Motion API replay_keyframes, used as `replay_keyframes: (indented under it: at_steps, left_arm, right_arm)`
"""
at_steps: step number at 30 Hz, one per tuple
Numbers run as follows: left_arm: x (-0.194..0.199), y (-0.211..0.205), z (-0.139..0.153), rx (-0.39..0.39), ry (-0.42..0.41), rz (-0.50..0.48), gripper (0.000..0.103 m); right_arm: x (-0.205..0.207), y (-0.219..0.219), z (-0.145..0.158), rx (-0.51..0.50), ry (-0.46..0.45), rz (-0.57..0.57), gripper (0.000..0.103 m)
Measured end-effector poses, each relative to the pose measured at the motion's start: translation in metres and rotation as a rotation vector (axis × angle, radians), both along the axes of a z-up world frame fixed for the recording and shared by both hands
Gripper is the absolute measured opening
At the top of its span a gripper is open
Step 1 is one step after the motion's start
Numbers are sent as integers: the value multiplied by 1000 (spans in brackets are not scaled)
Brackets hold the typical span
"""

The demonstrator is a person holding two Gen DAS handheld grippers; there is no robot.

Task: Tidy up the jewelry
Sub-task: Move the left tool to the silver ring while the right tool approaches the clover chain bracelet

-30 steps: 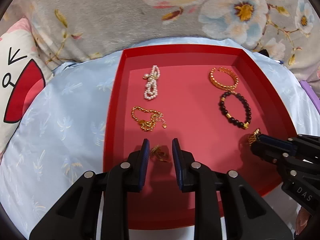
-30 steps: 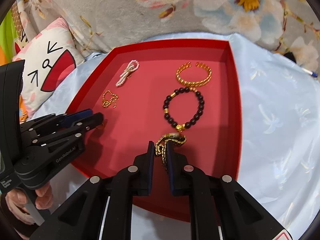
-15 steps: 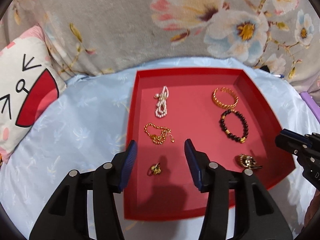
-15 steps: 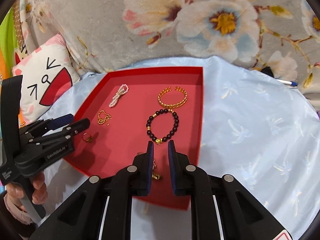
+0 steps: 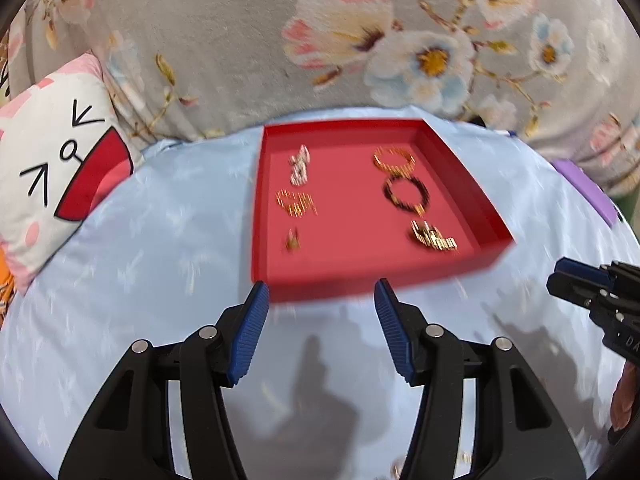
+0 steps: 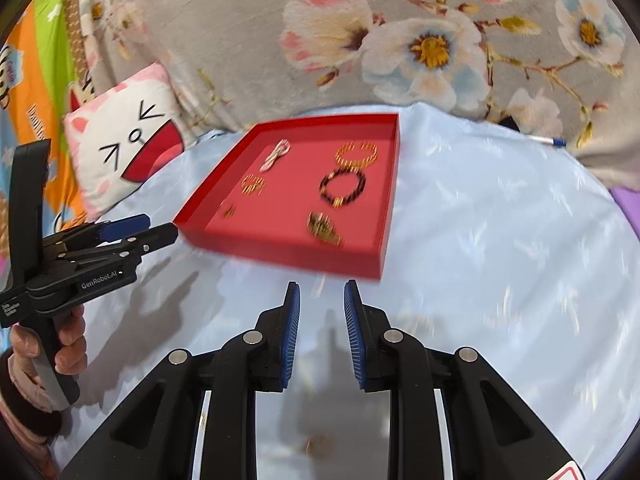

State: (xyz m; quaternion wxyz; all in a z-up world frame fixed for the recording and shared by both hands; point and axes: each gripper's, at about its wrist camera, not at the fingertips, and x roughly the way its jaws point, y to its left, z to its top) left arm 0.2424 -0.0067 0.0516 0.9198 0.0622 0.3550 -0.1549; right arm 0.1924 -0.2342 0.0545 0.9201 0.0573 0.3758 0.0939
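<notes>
Six jewelry pieces in red tray [image 5: 460, 168] on pale-blue cloth [image 5: 160, 248].

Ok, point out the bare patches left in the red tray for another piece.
In the red tray, a bare strip runs down the middle, between the pearl strand, gold chain and small gold piece on one side and the gold bangle, dark bead bracelet and gold watch on the other. The near edge is free too. Both side columns are crowded.
</notes>
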Motion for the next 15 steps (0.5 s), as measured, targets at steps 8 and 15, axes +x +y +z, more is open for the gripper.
replay_keyframes:
  at_steps: [8,15]
  left_arm:
    - [-59,3,-30,31,55,-59,55]
    - [-93,10,-56,53,92,-73,55]
  right_arm:
    - [-56,5,-17,-13,13,24,23]
    - [-79,8,-35,14,54,44,23]
